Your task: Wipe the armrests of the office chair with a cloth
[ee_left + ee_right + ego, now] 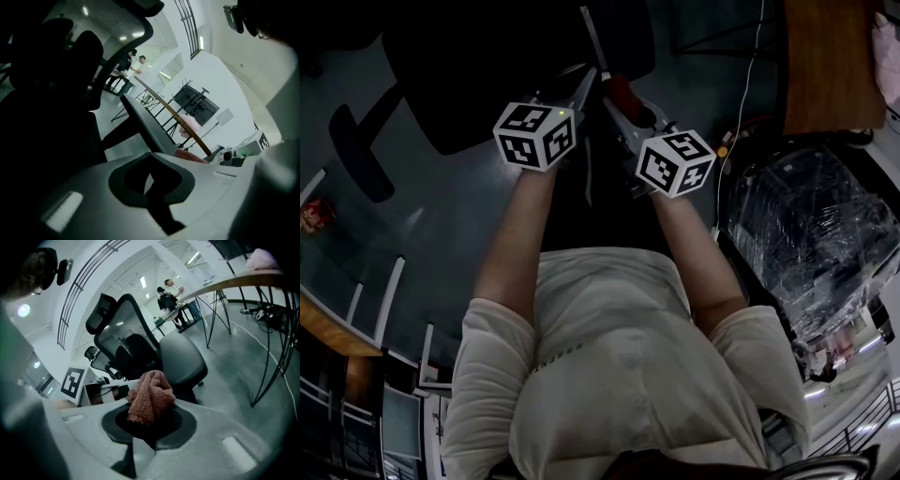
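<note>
The black office chair [487,66] stands ahead of me, with one dark armrest [358,150] out to the left. In the right gripper view its mesh back [136,329] and grey seat [183,359] are just beyond the jaws. My right gripper [147,420] is shut on a bunched reddish cloth [150,397], which also shows as a red patch [620,96] in the head view. My left gripper [584,82] is beside it, close to the chair, its fingers together with nothing in them. The chair fills the left gripper view as a dark mass [47,117].
A wooden table [830,61] stands at the upper right, with cables [741,103] on the floor beside it. Plastic-wrapped equipment [811,234] sits close on the right. Two people [169,292] stand at a far desk. A table on thin metal legs [243,284] is to the right.
</note>
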`<state>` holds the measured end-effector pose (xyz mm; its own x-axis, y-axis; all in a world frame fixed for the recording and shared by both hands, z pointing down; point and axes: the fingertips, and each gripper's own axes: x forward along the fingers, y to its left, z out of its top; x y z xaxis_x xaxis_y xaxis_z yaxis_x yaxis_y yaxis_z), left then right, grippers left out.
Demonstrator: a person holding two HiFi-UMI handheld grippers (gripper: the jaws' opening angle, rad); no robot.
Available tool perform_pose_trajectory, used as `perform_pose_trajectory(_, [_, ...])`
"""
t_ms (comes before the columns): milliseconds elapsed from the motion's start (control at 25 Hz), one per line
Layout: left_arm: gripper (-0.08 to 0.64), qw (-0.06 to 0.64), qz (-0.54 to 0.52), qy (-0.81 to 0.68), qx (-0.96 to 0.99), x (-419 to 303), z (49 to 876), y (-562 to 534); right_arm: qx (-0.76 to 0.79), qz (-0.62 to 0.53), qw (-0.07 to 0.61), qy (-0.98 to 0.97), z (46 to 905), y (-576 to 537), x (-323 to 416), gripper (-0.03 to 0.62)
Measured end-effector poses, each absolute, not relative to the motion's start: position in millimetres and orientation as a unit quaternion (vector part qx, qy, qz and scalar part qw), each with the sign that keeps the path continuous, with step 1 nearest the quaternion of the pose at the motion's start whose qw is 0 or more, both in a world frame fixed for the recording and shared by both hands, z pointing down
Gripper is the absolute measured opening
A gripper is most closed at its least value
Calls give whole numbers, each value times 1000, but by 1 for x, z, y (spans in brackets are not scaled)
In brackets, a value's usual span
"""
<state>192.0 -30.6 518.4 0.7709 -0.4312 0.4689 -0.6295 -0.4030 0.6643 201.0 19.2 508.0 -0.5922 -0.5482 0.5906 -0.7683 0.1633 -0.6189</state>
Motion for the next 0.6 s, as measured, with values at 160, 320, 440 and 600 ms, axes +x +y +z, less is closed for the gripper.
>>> perform_pose_trajectory(160, [15, 445, 101, -357, 815, 161, 520, -30, 414, 470, 118, -770, 501, 10, 176, 46])
perform_pose_trajectory(320, [15, 450, 98, -377, 804, 144, 520, -25, 408, 467, 123, -774, 484, 1, 175, 46])
perform_pose_trajectory(440, [15, 456, 97, -373, 802, 145, 515, -24, 407, 461, 131, -778, 462, -12, 191, 46])
perform_pose_trajectory(600, [15, 461, 93, -369, 802, 155, 503, -29, 423, 442, 109, -784, 423, -47, 228, 46])
